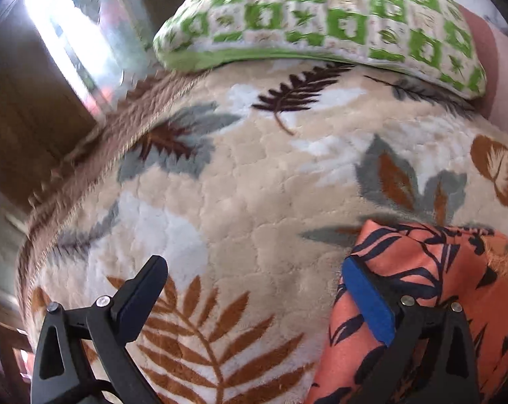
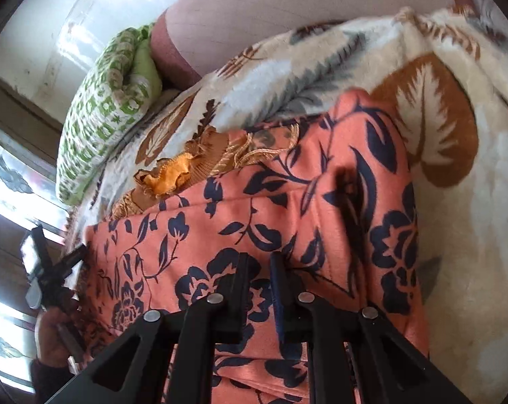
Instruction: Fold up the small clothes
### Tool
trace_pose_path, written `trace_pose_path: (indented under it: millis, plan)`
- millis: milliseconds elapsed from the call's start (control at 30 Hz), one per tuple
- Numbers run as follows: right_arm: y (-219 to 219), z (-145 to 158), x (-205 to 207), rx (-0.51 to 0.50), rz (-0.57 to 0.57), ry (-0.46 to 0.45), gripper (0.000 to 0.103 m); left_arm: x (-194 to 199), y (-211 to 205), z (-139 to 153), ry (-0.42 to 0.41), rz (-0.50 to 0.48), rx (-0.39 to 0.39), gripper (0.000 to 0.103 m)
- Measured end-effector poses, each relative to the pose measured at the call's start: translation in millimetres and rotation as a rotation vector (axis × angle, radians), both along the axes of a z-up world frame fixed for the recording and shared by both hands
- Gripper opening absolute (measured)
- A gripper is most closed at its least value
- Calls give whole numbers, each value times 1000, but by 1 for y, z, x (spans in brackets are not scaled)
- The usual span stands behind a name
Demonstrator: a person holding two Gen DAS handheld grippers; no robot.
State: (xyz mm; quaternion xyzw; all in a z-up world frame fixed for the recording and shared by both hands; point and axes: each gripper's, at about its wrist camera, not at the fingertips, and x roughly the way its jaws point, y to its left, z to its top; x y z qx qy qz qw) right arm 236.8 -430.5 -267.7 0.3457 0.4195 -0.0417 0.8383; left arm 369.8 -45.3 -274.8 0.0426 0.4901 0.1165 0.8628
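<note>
An orange garment with dark blue flower print [image 2: 270, 208] lies on a cream leaf-patterned blanket [image 2: 456, 235]. An orange-brown frilled part [image 2: 173, 176] shows at its far edge. My right gripper [image 2: 259, 262] hovers over the garment with its jaws close together; a narrow gap shows and no cloth is seen between them. My left gripper [image 1: 254, 276] is open over the blanket [image 1: 247, 185], and its right finger with a blue pad [image 1: 368, 299] sits at the garment's left edge [image 1: 422, 269]. The left gripper also shows at the left of the right wrist view [image 2: 62, 269].
A green and white checked pillow [image 1: 321, 17] lies at the head of the bed and also shows in the right wrist view [image 2: 99, 118]. A pink wall or headboard [image 2: 287, 17] stands behind. The blanket's brown fringed edge [image 1: 102, 155] drops off toward a bright window at left.
</note>
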Motion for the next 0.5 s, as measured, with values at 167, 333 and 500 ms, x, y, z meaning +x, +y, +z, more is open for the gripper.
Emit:
trace_pose_path:
  millis: [167,333,500]
  plan:
    - [-9,13,-9,26,-29,-34,16,-10,5,24,-46,-2,-93,103]
    - [6,12,-11,43,34,-19,16,-36,-13,40,-57,-114,-104,103]
    - [16,3,-20,33,48,17,16,-56,-13,0,30,-191,-67,103]
